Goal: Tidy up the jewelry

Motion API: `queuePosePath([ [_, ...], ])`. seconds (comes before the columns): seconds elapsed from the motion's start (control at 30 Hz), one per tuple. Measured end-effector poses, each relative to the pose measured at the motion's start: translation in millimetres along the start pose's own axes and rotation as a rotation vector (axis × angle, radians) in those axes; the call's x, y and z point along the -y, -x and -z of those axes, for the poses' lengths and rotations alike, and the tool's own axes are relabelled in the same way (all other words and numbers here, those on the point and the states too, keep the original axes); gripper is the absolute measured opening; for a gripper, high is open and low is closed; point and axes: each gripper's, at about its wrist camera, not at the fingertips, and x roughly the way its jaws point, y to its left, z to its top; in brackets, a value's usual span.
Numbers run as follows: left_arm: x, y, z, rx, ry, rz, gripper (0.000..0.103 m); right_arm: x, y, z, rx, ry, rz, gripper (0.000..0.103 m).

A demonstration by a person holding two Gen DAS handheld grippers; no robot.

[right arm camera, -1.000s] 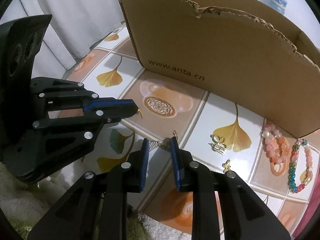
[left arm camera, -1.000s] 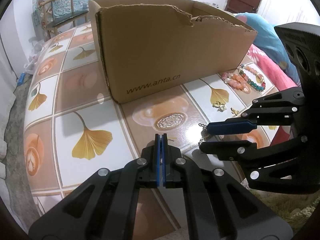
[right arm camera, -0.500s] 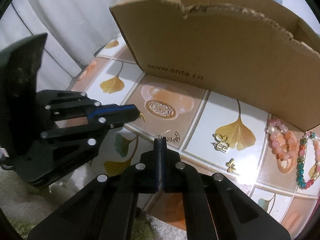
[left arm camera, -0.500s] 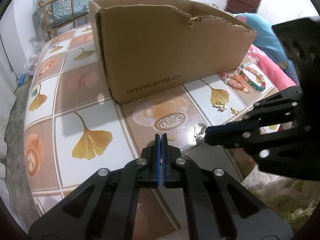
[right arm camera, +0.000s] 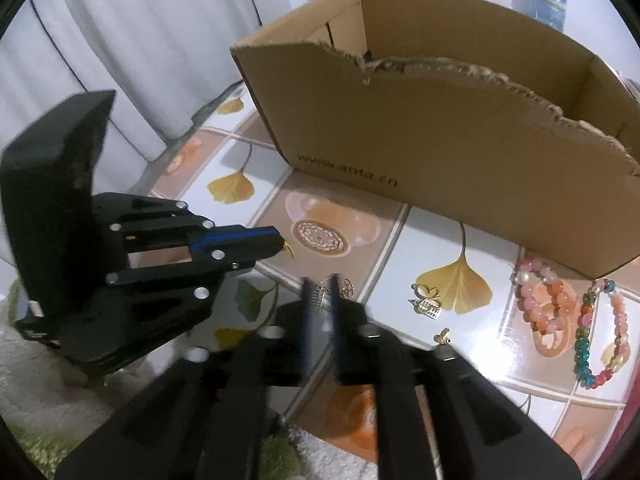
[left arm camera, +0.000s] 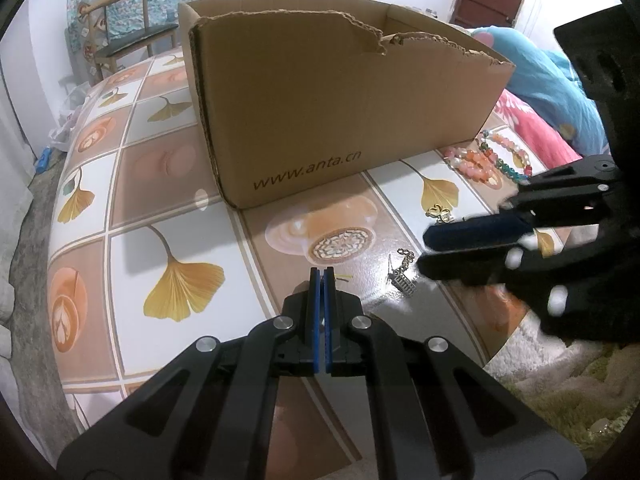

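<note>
Earring (left arm camera: 402,274) lies on the counter (left arm camera: 120,248), box (left arm camera: 344,120) at 12 o'clock. Right tongs (right arm camera: 320,312) opening around it, no grip. Left tongs (left arm camera: 319,280) shut on gold hook (right arm camera: 289,249). Light, slippery, snag-prone chain: pinch the charm.

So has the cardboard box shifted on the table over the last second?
No. In the left wrist view the cardboard box keeps its near corner on the same tile seam of the table.

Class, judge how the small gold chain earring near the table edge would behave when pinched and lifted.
The chain earring looks thin and linked, so probably floppy and dangling. It seems tiny, so likely very light. Lying flat on the glossy table, it may slip from the pads.
</note>
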Motion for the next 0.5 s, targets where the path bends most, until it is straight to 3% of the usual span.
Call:
queuePosePath([
  [0.37,0,0,0,0.0,0.001,0.001,0.001,-6,-21,-1,-0.046,0.076,0.063,0.04],
  [0.5,1,0,0,0.001,0.001,0.002,0.001,-7,-21,0,-0.055,0.104,0.095,0.025],
])
